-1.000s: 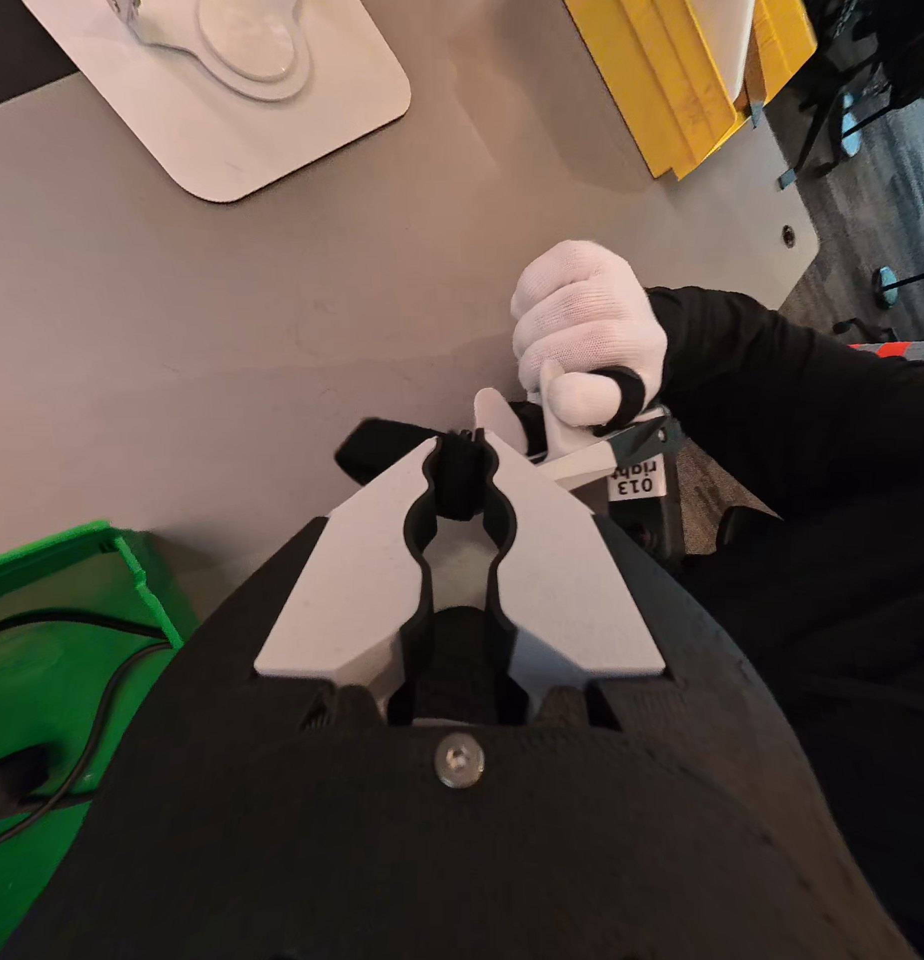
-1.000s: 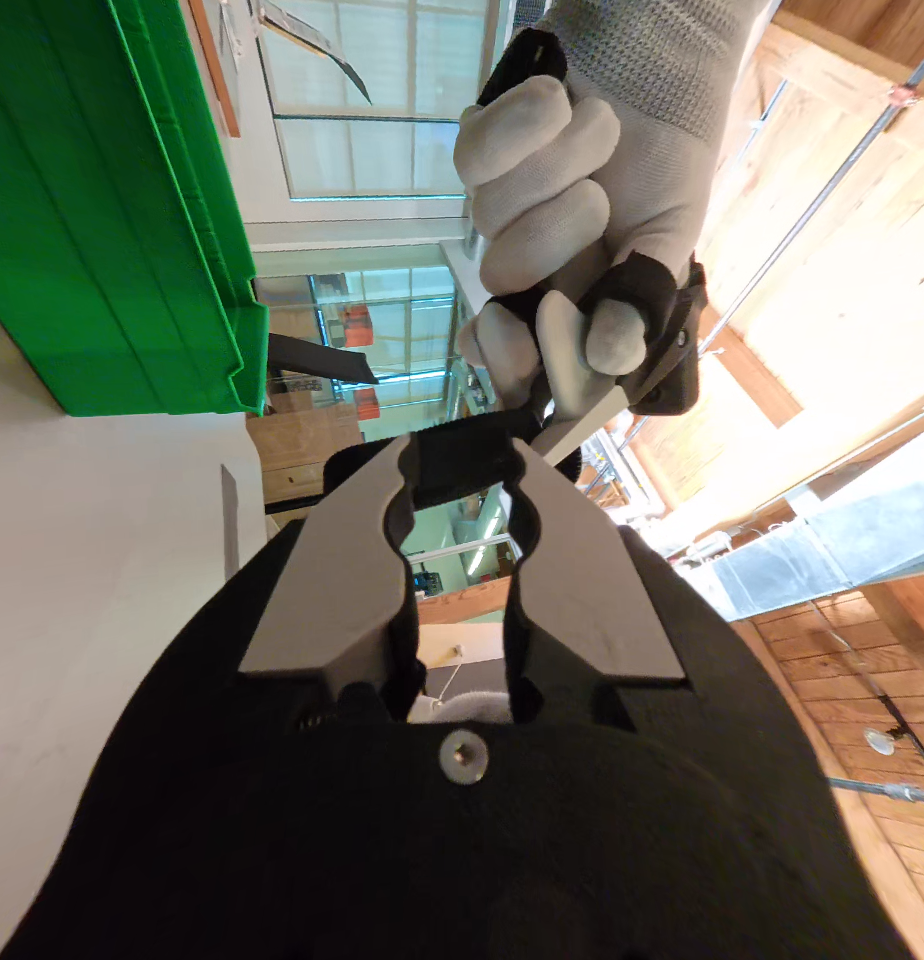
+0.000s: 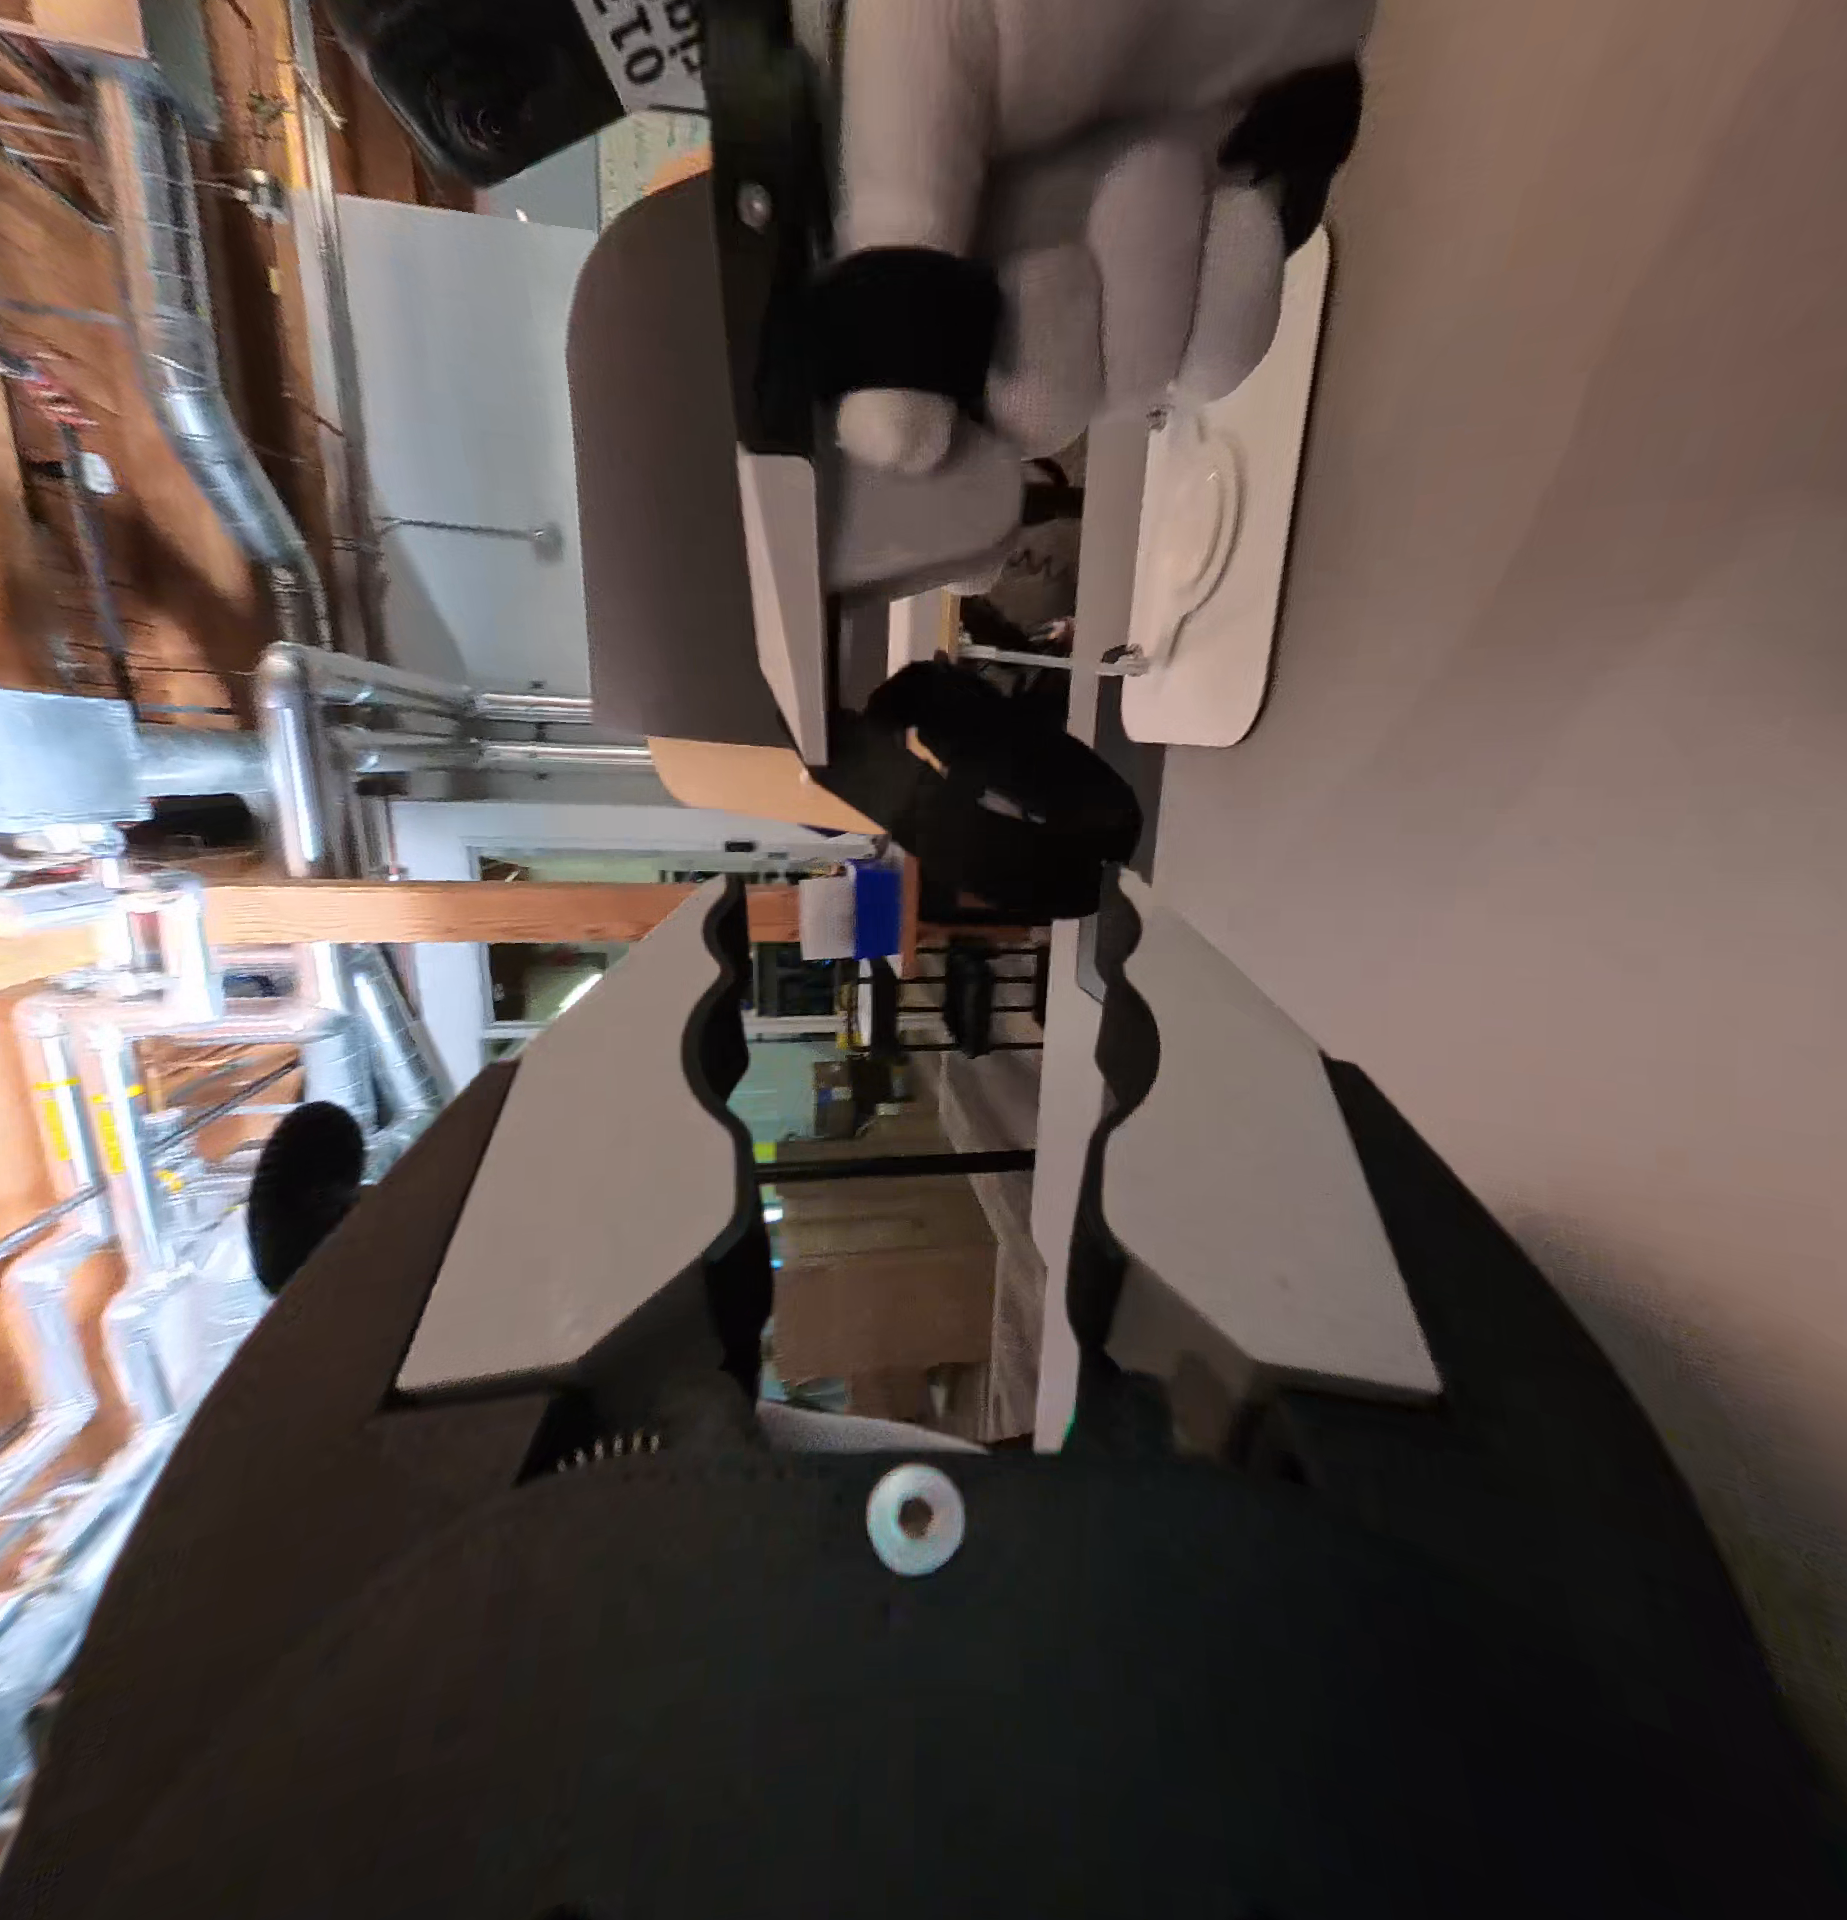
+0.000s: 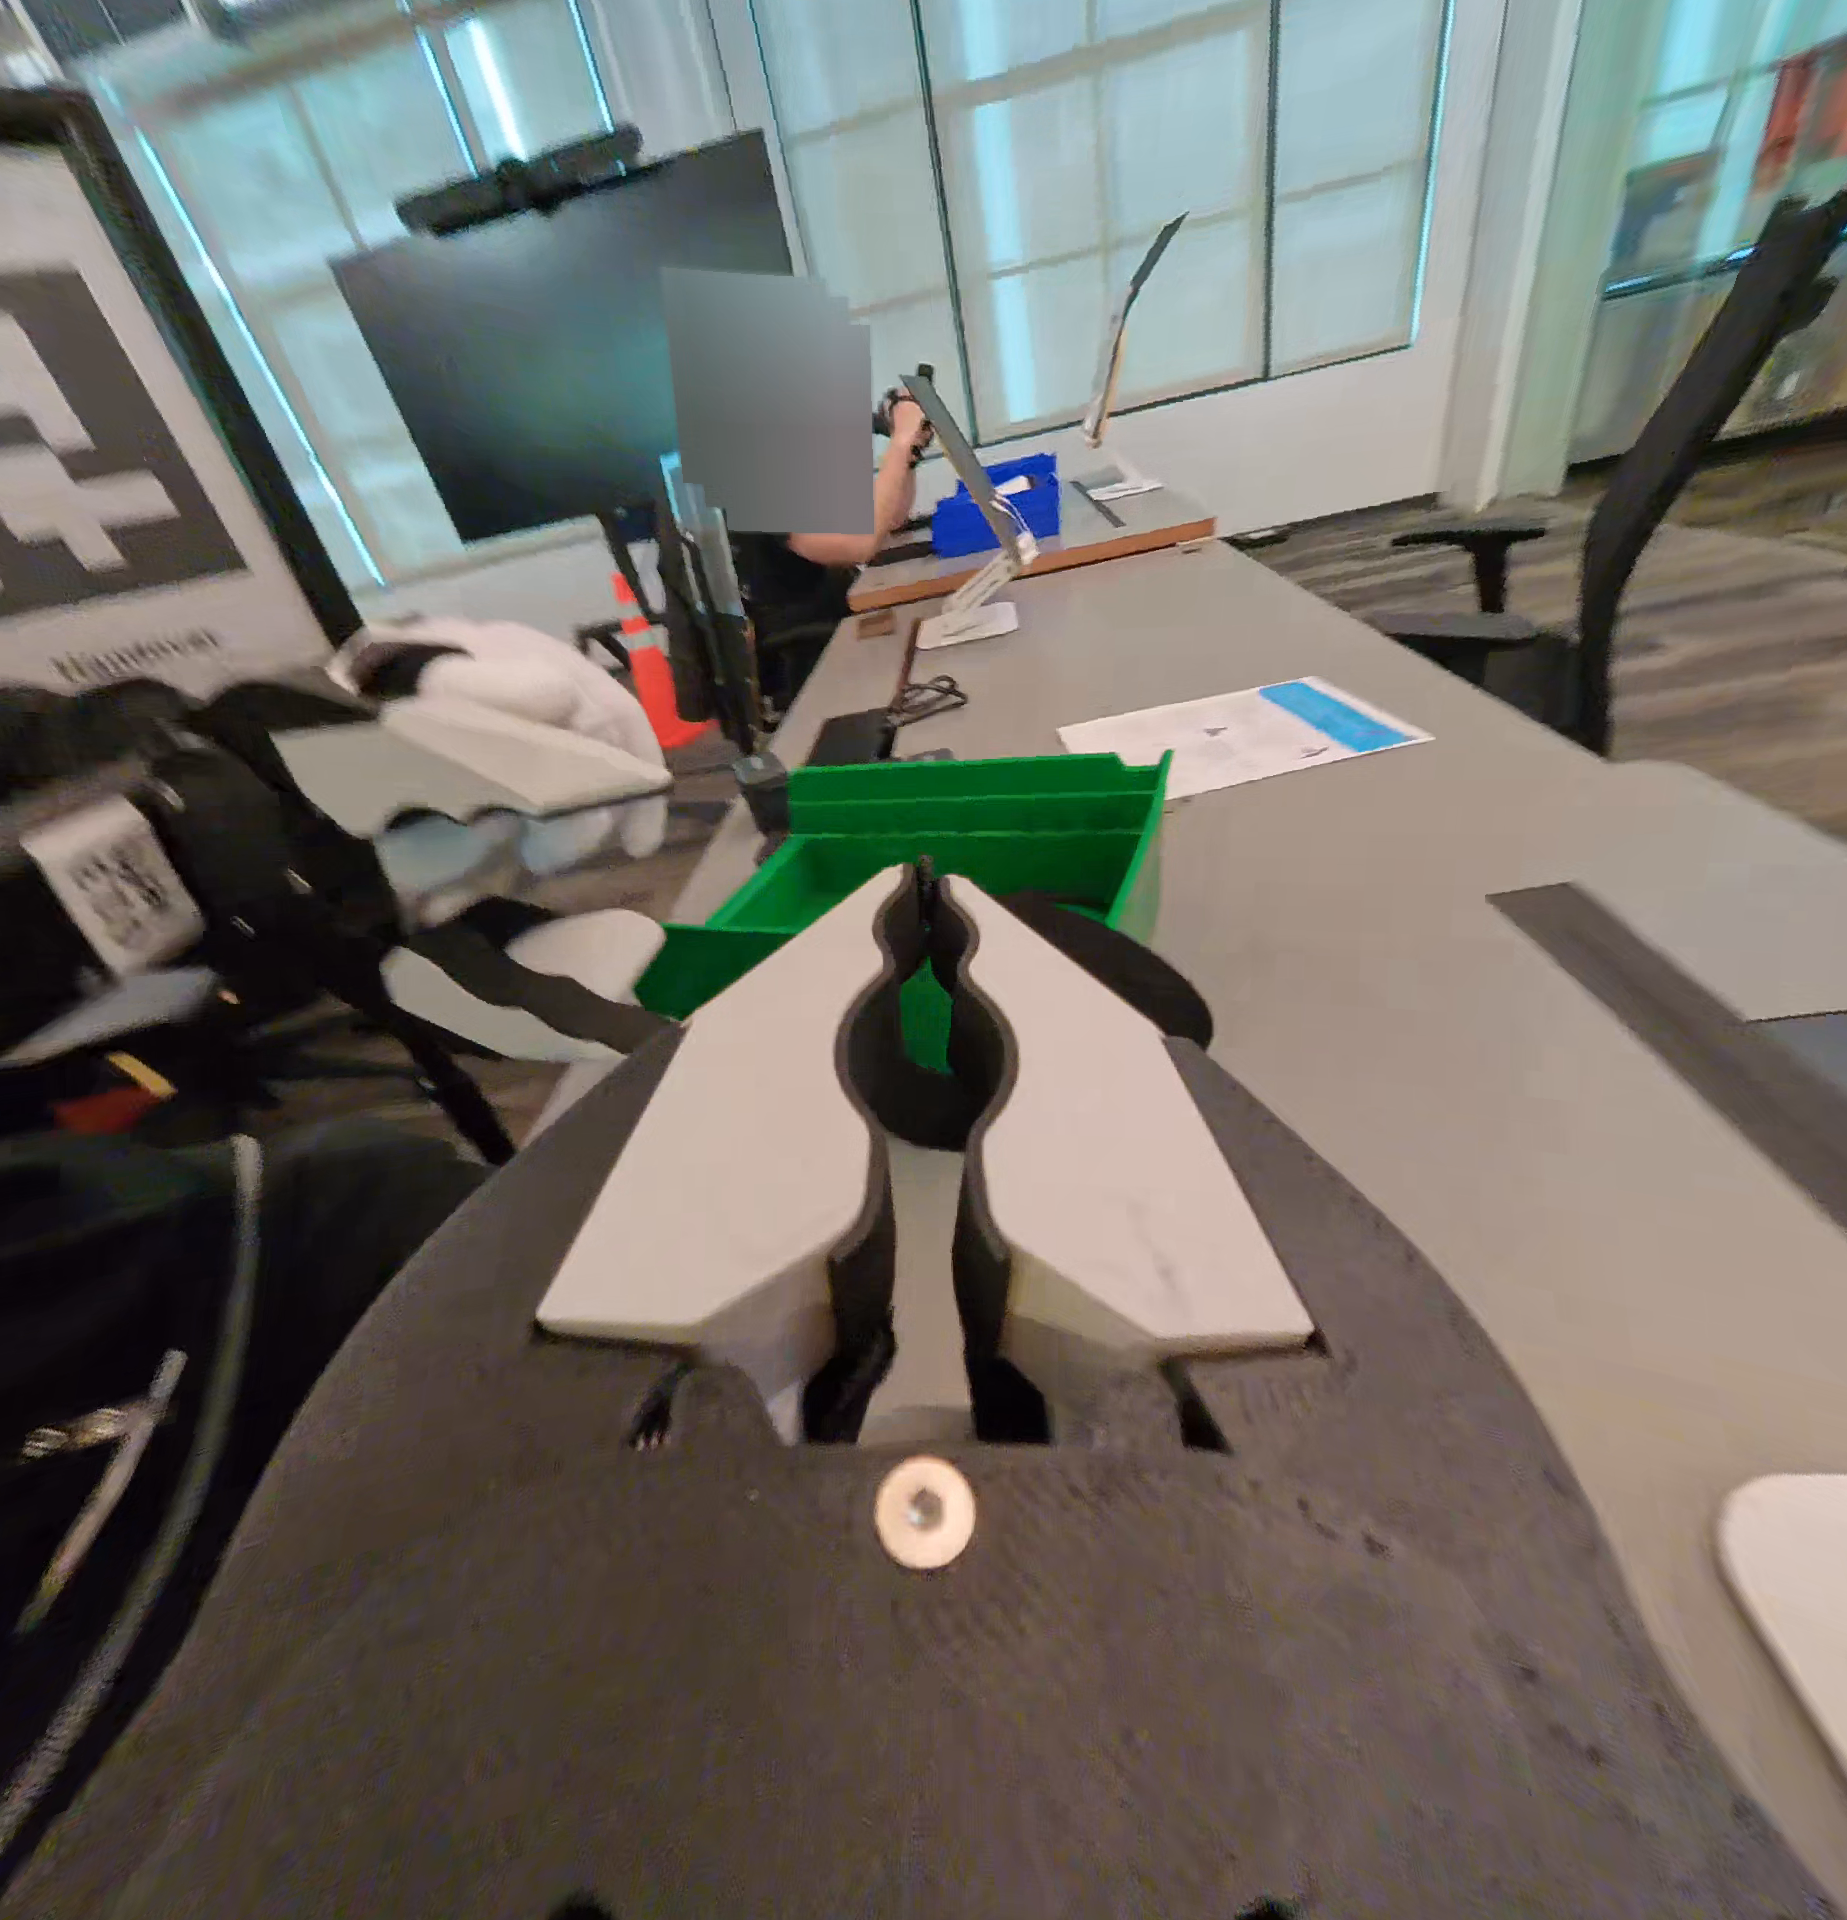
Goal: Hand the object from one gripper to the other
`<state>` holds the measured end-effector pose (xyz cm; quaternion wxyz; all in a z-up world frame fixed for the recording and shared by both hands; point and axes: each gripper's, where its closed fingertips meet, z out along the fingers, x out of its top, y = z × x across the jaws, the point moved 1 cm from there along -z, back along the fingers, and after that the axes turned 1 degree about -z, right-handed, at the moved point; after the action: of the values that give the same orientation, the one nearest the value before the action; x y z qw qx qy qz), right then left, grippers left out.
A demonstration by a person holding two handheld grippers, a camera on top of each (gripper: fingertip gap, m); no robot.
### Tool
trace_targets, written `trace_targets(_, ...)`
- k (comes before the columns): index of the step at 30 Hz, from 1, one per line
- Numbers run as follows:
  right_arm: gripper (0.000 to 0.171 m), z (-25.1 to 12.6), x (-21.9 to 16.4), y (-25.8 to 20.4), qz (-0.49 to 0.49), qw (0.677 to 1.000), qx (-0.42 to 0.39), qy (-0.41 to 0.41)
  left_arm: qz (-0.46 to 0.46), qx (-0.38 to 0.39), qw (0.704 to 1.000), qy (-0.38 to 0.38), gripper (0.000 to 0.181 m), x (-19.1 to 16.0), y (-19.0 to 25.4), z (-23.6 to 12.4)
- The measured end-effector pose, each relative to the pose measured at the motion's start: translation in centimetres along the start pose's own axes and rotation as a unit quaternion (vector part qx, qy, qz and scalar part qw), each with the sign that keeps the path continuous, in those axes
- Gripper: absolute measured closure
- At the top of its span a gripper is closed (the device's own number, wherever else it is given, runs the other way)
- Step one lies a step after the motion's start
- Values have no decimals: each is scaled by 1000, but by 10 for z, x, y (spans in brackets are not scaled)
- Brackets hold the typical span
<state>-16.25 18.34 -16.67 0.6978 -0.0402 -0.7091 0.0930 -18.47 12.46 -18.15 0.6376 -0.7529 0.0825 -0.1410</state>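
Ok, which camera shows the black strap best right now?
The left wrist view: the black strap shows as a whole loop sticking out from the right gripper, just beyond the open left gripper. The right wrist view shows only a thin edge pinched between its own fingertips and a curve bulging behind one finger.

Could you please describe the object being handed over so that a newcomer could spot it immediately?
On the long grey table stands a green bin; just before it, in the right wrist view, the right tongs are pinched shut. The black strap bulges out beside their tips, a soft dark loop, unlike the rigid green bin behind it.
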Motion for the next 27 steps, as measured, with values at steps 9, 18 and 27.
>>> trace_targets(9, 171, 4, -4, -6, 76, 996, 45, 9, 57, 30, 997, -34, 112, -7, 22, 27)
trace_targets(18, 171, 6, -2, -12, 93, 994, 62, 15, 78, 87, 993, -21, 149, -2, 14, 26)
trace_targets(27, 142, 8, 0, 3, 18, 999, -17, 30, -2, 31, 999, -33, 172, -4, 2, 26)
